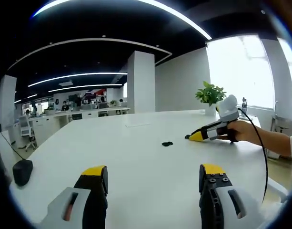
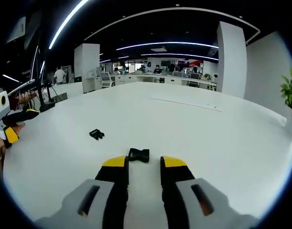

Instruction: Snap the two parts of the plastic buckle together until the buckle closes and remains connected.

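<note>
In the right gripper view, the right claw (image 2: 144, 168) hovers released over the white desk (image 2: 207, 138), one buckle part (image 2: 138, 155) lying just beyond its tips. The other buckle part (image 2: 96, 134) lies farther off, apart. In the left gripper view, the left claw (image 1: 153, 175) is released wide, well short of both parts.

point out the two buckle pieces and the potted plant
near buckle piece (image 2: 138, 154), right gripper view, middle of its body
far buckle piece (image 2: 96, 134), right gripper view, its middle
potted plant (image 1: 210, 93), left gripper view, its leaves
</note>
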